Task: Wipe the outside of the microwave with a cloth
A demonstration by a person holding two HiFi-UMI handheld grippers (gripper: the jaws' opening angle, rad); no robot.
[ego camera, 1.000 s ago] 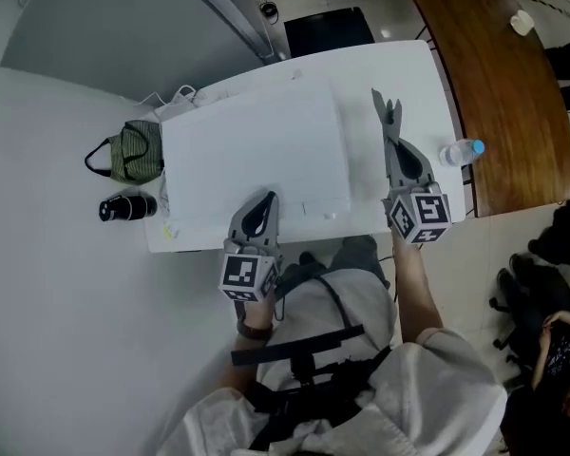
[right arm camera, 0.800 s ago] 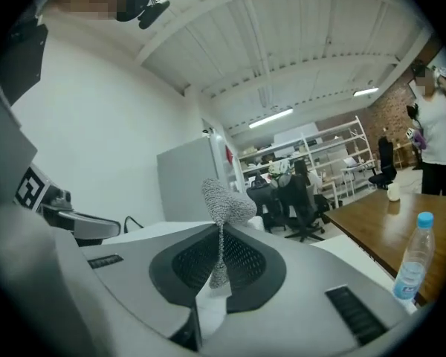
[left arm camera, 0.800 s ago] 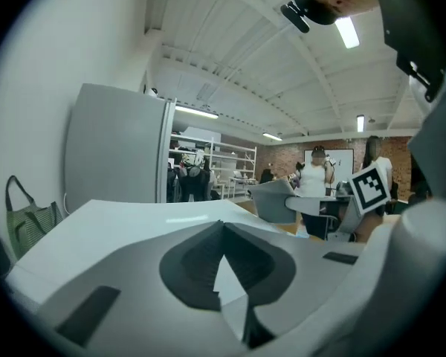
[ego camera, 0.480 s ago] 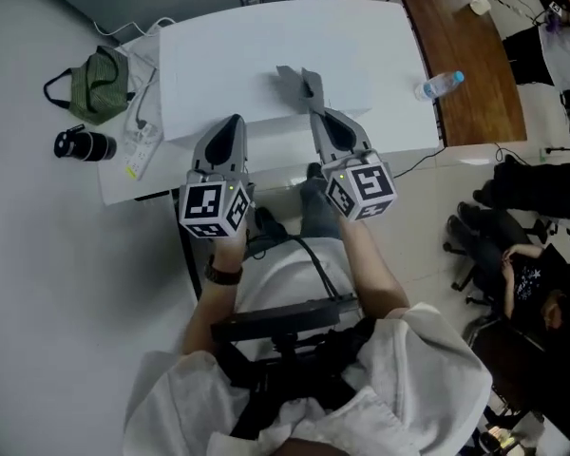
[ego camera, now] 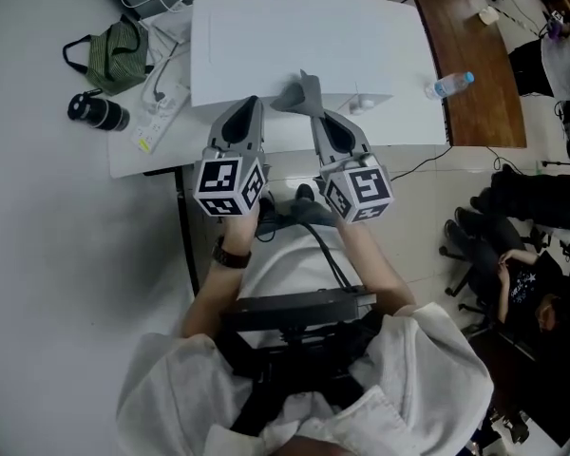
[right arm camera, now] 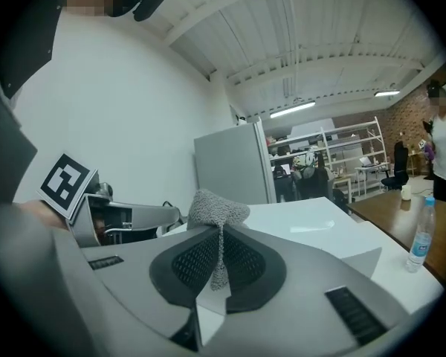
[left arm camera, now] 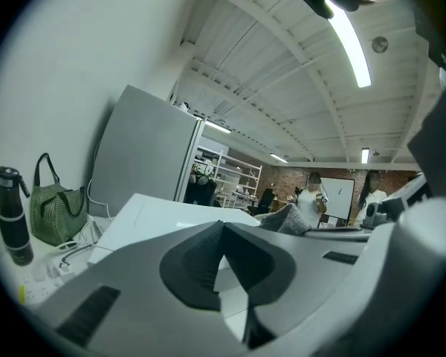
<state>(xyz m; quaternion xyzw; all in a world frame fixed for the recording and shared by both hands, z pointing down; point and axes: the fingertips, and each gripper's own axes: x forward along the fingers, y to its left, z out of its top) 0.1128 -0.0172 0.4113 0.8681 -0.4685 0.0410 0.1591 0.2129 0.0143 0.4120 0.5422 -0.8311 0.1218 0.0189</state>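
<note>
- Lying left of the microwave [ego camera: 294, 36] on the white surface [ego camera: 133, 160]: a green bag [ego camera: 114, 41], a black flask [ego camera: 95, 112] and a white power strip [ego camera: 157, 112] with its cords.
- Standing at the surface's right edge: a clear water bottle [ego camera: 448, 85], beside a brown wooden table [ego camera: 475, 65].
- Rising behind, in the left gripper view: a grey panel [left arm camera: 145, 155].
- Held side by side at the near edge of the surface: left gripper [ego camera: 250, 103], jaws pressed together with nothing between them; right gripper [ego camera: 313, 114], jaws clamped on a grey knitted cloth [ego camera: 299, 91].
- Bunched above the right jaw tips, a strip of it pinched between the pads.
- Filling most of the surface: a plain white box with a flat top.
- Hidden from above: the microwave's front and door. Unclear whether the cloth touches it.
</note>
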